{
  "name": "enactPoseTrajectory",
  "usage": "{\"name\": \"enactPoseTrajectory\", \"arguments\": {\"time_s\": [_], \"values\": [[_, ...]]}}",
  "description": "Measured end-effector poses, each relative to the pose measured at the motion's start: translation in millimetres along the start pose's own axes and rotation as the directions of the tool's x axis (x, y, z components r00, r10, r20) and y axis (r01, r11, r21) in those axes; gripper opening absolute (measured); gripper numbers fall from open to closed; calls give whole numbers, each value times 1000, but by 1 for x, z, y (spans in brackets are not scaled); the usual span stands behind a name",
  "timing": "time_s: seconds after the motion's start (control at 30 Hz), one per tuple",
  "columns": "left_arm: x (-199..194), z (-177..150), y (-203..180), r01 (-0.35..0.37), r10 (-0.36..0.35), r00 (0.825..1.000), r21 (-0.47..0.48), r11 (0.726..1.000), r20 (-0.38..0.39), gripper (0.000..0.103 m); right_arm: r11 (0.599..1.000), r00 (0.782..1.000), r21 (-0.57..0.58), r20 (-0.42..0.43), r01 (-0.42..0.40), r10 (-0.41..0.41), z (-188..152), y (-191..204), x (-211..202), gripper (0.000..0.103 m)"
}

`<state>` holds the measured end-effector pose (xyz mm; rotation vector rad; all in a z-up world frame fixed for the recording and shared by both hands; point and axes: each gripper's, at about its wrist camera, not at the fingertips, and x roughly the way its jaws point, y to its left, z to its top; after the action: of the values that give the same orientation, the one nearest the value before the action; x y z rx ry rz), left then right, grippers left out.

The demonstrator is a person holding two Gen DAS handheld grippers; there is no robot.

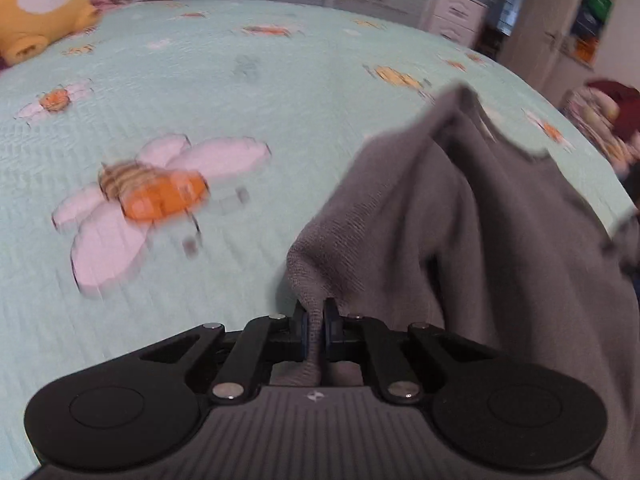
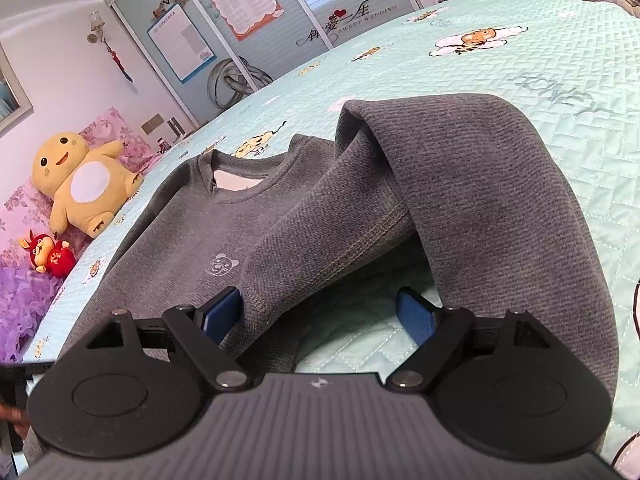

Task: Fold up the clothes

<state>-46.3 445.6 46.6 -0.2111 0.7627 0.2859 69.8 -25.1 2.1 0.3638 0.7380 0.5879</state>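
A grey sweater (image 2: 188,220) lies on a pale green bedspread (image 2: 560,128), neck hole toward the far side, a small panda emblem on its chest. One sleeve (image 2: 500,184) is folded back in an arc over the body. My right gripper (image 2: 320,312) stands open, its blue pads on either side of the sleeve's lower part, not pressing it. In the left wrist view my left gripper (image 1: 316,320) is shut on a pinched edge of the grey sweater (image 1: 460,240), which rises in a peak to the right.
The bedspread (image 1: 200,120) carries bee and flower prints. A yellow plush toy (image 2: 84,184) and a small red plush (image 2: 50,256) sit by purple pillows at the left. Wardrobe doors with posters stand behind the bed. A heap of bedding (image 1: 608,120) lies at the right.
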Motion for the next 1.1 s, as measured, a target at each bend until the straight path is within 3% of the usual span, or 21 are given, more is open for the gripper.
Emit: {"name": "enactPoseTrajectory", "arguments": {"time_s": [0.07, 0.13, 0.2, 0.23, 0.27, 0.33, 0.37, 0.5, 0.57, 0.63, 0.7, 0.83, 0.9, 0.97, 1.1], "values": [[2, 28, 2, -91, 90, 991, 4, 996, 97, 6, 1000, 1000, -4, 2, 3, -3, 0, 1, 0, 84], [3, 59, 12, -147, 157, 967, -62, 987, 201, 8, 1000, 1000, -6, 4, 5, -5, -1, 2, 1, 84], [7, 86, 20, -187, 211, 940, -111, 976, 267, 26, 1000, 1000, -8, 6, 7, -7, -1, 2, 1, 84], [10, 92, 20, -215, 236, 936, -107, 971, 261, 48, 1000, 1000, -11, 5, 8, -8, -1, 2, 1, 84], [11, 92, 16, -261, 278, 925, -97, 960, 259, 61, 1000, 1000, -13, 5, 9, -9, -1, 2, 1, 84], [5, 78, 6, -320, 324, 904, -61, 945, 278, 71, 1000, 1000, -12, 5, 8, -8, 0, 1, 1, 84], [2, 68, 3, -313, 312, 909, -42, 949, 277, 77, 1000, 1000, -13, 4, 7, -7, 0, 1, 1, 84], [-5, 12, -3, -101, 109, 985, -65, 993, 133, 80, 1000, 1000, -18, -2, 9, -9, 2, 2, 0, 84], [-3, -17, -10, -1, 6, 999, -99, 995, 45, 78, 1000, 1000, -20, -6, 9, -10, 2, 2, 0, 84], [-9, -36, -21, 69, -67, 998, -119, 991, 16, 76, 1000, 1000, -23, -8, 7, -7, 2, 2, -1, 84], [-21, -42, -34, 94, -89, 995, -110, 990, 50, 75, 1000, 1000, -24, -9, 3, -3, 2, 2, -2, 84], [-40, -12, -73, 109, -109, 977, 6, 994, 186, 76, 1000, 1000, -25, -2, 6, -6, 3, 3, -6, 84], [-40, 9, -99, 136, -156, 963, 105, 985, 220, 77, 1000, 1000, -21, 8, 7, -7, 4, 1, -9, 84], [-23, 30, -136, 165, -211, 960, 240, 957, 182, 79, 1000, 1000, -12, 20, 6, -6, 4, -1, -11, 84], [34, 57, -215, 168, -235, 969, 478, 862, 83, 79, 1000, 999, 6, 35, -10, 10, 5, -7, -16, 84]]}}
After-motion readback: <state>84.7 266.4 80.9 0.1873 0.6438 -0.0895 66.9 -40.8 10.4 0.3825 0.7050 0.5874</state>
